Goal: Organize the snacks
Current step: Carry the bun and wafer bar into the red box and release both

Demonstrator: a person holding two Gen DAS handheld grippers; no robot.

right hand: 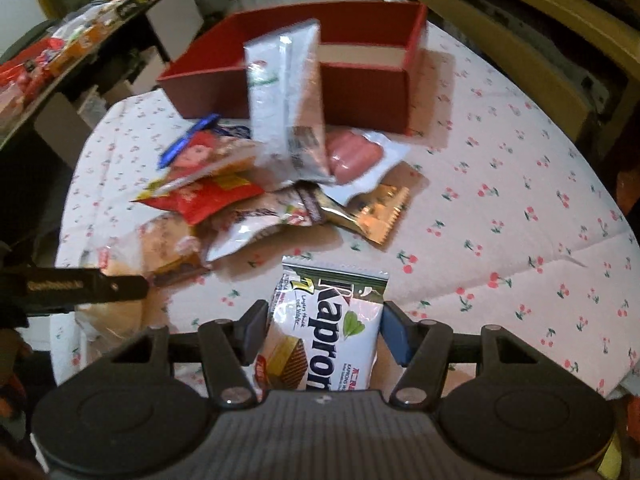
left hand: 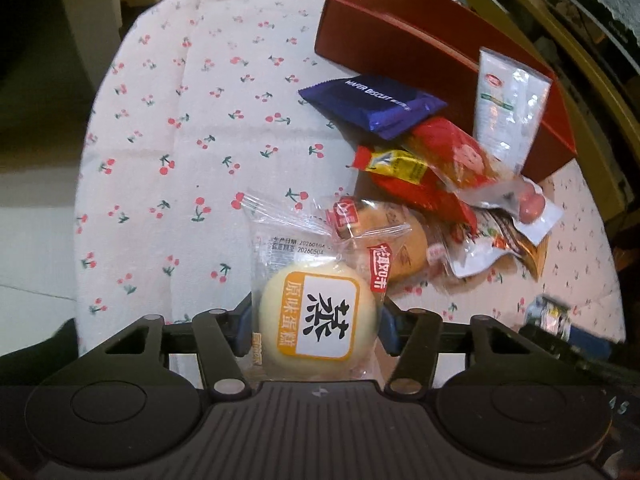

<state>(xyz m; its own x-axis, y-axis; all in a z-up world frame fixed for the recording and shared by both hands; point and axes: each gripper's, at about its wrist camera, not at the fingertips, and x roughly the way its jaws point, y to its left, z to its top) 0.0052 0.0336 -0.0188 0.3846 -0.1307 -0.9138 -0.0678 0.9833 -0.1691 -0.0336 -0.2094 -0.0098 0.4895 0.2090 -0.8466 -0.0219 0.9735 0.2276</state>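
My left gripper (left hand: 318,322) is shut on a pale round steamed cake in a clear wrapper (left hand: 316,316), held just above the cherry-print cloth. My right gripper (right hand: 324,326) is shut on a white Kapron wafer pack (right hand: 326,332). A red open box (right hand: 304,64) stands at the far side of the table; it also shows in the left wrist view (left hand: 420,44). A tall white packet (right hand: 286,92) leans against its front wall. A loose pile of snacks (right hand: 248,192) lies between the grippers and the box, with a blue wafer biscuit pack (left hand: 372,106) at its edge.
The round table has a cherry-print cloth (left hand: 180,140). A wooden chair (right hand: 540,40) stands behind the table at the right. A dark side table with more packets (right hand: 60,48) is at the far left. The left gripper's arm (right hand: 80,286) reaches in from the left.
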